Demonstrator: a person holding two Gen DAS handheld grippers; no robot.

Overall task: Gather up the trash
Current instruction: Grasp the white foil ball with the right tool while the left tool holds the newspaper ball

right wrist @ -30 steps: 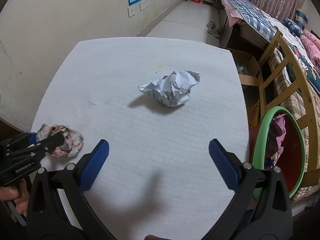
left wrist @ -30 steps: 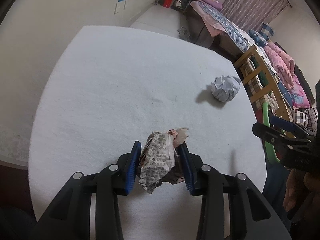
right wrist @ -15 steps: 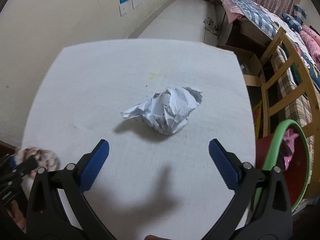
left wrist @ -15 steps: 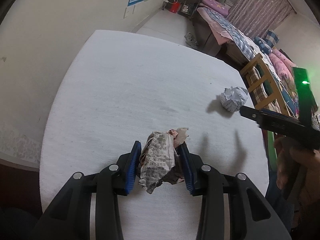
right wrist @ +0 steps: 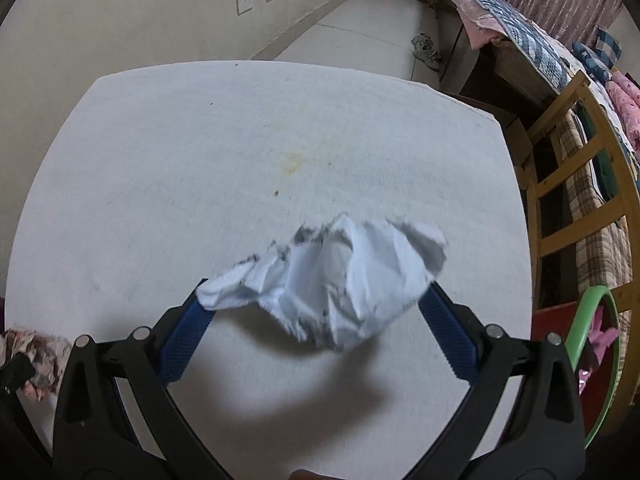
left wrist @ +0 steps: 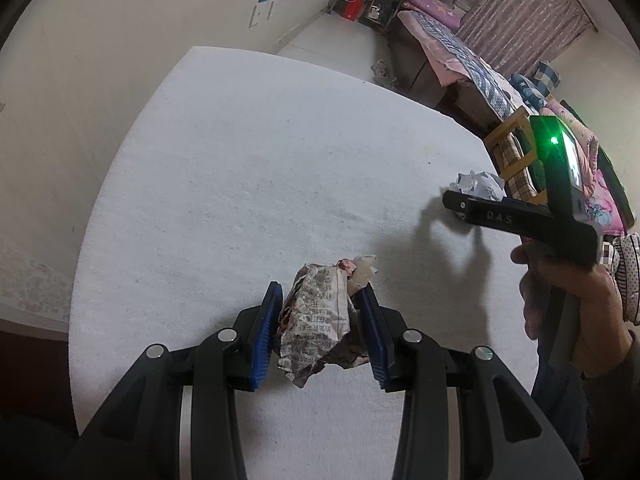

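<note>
My left gripper [left wrist: 320, 294] is shut on a crumpled newspaper wad [left wrist: 320, 320], held just above the white table [left wrist: 240, 180] near its front edge. The same wad [right wrist: 32, 356] shows at the far left of the right wrist view. My right gripper [right wrist: 316, 296] stands wide open, low over the table, with a crumpled white paper ball [right wrist: 332, 280] between its blue fingers [right wrist: 180, 344]. The ball's ends reach both fingertips, but the pads do not squeeze it. In the left wrist view the white ball [left wrist: 480, 186] peeks out behind the right gripper, which a hand [left wrist: 568, 292] holds.
A green-rimmed bin [right wrist: 596, 360] with trash inside stands beside the table's right edge. Behind it are a wooden frame [right wrist: 572, 184] and a bed with blankets. A cardboard box [right wrist: 516, 136] sits at the far right corner, and a wall runs along the left.
The right gripper has moved forward and down, so the white paper ball now lies between its open fingers. The left gripper stays put, still holding the newspaper wad.
</note>
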